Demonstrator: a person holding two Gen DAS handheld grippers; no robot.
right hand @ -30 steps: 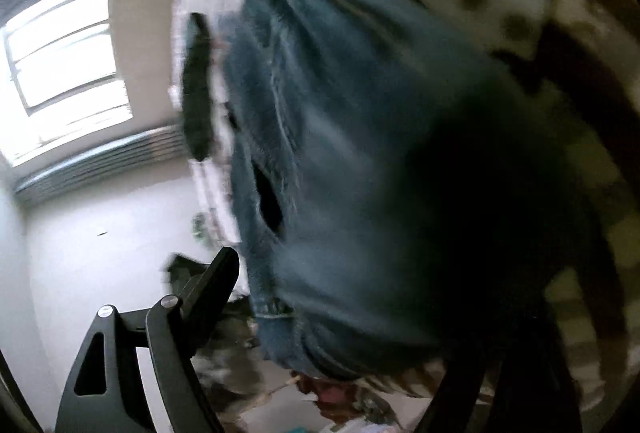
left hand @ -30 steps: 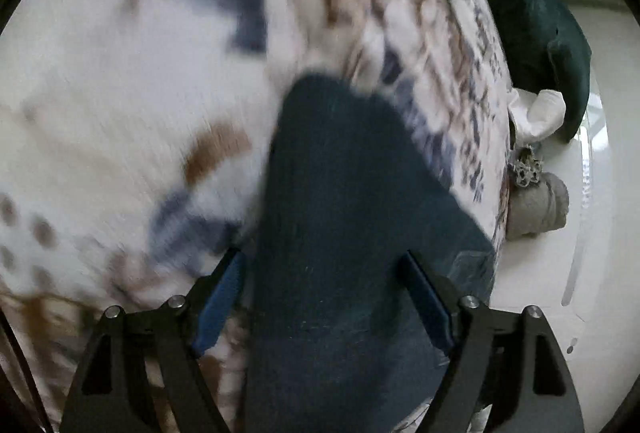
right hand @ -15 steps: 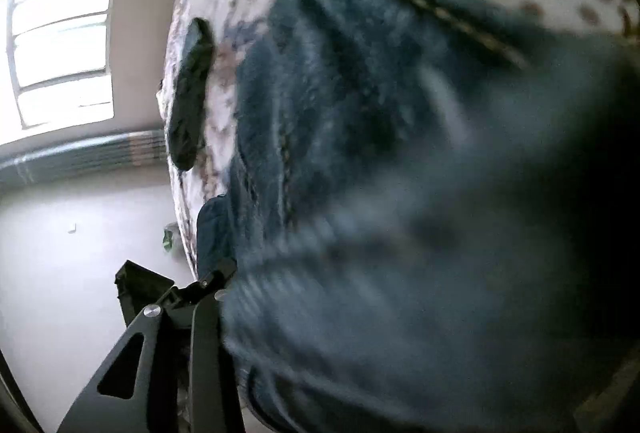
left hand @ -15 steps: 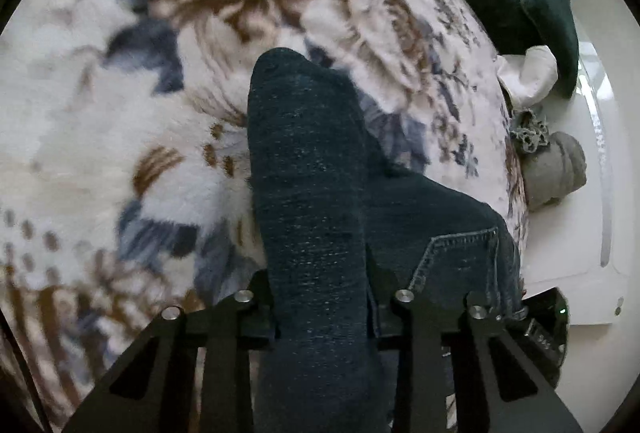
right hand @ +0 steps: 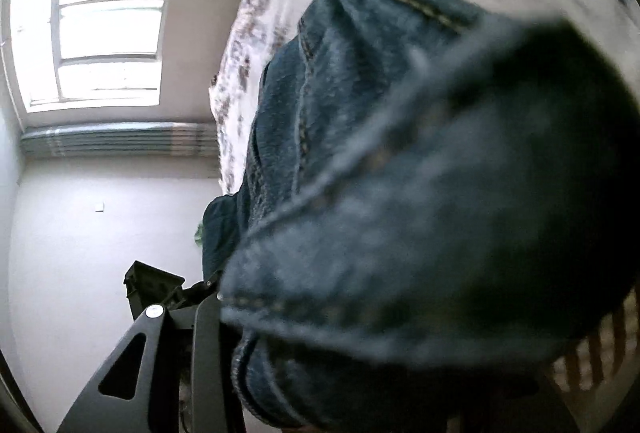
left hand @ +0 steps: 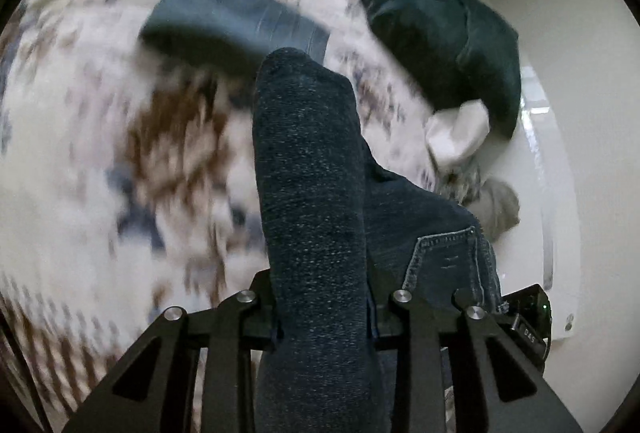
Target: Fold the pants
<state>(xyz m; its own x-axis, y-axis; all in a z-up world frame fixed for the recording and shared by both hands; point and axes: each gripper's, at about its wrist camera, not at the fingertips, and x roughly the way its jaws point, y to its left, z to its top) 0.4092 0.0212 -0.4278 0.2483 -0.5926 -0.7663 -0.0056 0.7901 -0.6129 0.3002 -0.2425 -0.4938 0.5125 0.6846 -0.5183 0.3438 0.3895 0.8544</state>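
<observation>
Now both grippers hold the jeans (left hand: 312, 217) above the bed (left hand: 80, 153): the left gripper (left hand: 324, 317) has its fingers clamped on a dark fold, the right gripper (right hand: 280, 317) on bunched denim (right hand: 360, 193) hiding one finger.

Both jaws closed on the jeans (left hand: 312, 217) (now lifted off the blanket (left hand: 80, 153)).

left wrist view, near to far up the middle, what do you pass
left gripper shut on the dark blue denim jeans leg → folded grey-blue denim piece on the white, brown-flowered blanket
</observation>
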